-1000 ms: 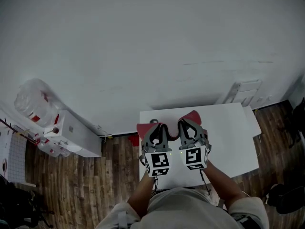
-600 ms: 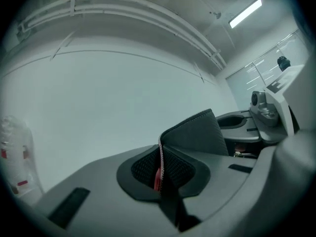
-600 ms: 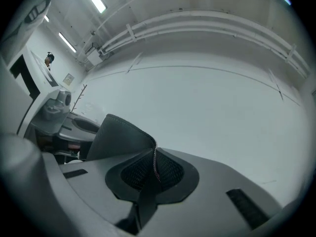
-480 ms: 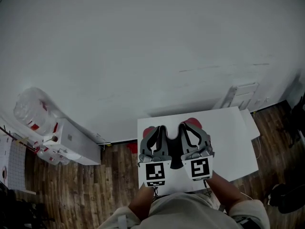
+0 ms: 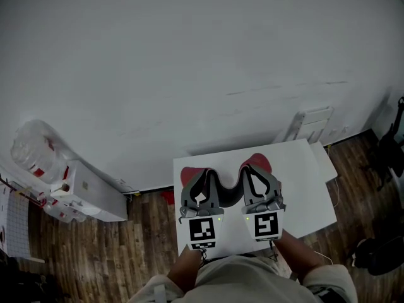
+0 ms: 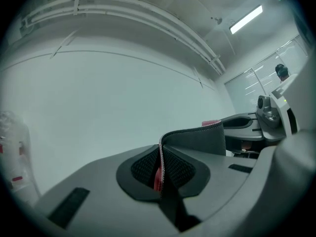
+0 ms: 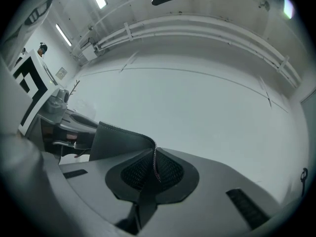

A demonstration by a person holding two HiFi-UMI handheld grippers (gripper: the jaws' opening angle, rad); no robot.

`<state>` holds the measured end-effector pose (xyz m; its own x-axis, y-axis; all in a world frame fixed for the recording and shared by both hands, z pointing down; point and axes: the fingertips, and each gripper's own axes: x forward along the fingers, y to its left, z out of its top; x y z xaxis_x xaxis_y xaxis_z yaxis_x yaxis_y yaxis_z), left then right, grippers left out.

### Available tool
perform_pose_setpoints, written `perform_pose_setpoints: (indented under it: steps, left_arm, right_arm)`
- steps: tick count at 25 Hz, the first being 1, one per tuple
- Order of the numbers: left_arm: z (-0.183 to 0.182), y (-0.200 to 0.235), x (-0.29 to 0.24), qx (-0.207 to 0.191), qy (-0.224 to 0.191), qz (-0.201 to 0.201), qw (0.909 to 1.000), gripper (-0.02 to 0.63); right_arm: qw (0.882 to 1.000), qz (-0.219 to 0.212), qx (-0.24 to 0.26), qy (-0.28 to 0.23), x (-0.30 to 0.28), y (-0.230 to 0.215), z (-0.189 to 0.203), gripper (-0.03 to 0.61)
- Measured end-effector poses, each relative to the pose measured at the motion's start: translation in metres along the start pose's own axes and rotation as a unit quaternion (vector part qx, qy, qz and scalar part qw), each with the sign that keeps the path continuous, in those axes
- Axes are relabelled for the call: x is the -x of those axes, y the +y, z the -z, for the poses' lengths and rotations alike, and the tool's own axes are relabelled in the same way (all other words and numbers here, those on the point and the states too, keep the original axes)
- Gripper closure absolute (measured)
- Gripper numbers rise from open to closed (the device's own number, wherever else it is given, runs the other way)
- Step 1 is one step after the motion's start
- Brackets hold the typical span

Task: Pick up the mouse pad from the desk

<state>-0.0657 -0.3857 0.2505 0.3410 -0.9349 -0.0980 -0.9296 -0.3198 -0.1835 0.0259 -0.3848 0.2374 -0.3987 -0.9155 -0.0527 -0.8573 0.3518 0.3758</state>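
The mouse pad (image 5: pixel 228 196), red on top and black underneath, hangs off the white desk (image 5: pixel 306 191) between my two grippers and sags in a dark fold in the middle. In the head view its red corners stick out beyond both grippers. My left gripper (image 5: pixel 200 180) is shut on its left edge and my right gripper (image 5: pixel 254 175) on its right edge. The left gripper view shows the stitched pad edge (image 6: pixel 197 138) pinched in the left gripper (image 6: pixel 160 171), a little red showing. In the right gripper view the dark pad (image 7: pixel 121 139) is clamped in the right gripper (image 7: pixel 155 169).
A white wall rises behind the desk. On the wooden floor to the left stand a clear water bottle (image 5: pixel 35 147) and a white box (image 5: pixel 91 191). A white panel (image 5: pixel 312 124) leans on the wall at right. A dark object (image 5: pixel 379 257) lies lower right.
Both grippers have risen with the mouse pad and moved slightly apart. The pad now hangs between them with its middle drooping.
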Motion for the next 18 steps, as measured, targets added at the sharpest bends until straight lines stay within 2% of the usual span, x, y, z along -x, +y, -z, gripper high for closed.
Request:
perform_pose_setpoints:
  steps: [18]
  left_arm:
    - [-0.004,-0.028,0.008,0.007,-0.001,0.024,0.9997,0.584]
  right_arm:
    - [1.000,0.024,0.003,-0.002,0.025,-0.016,0.004,0.526]
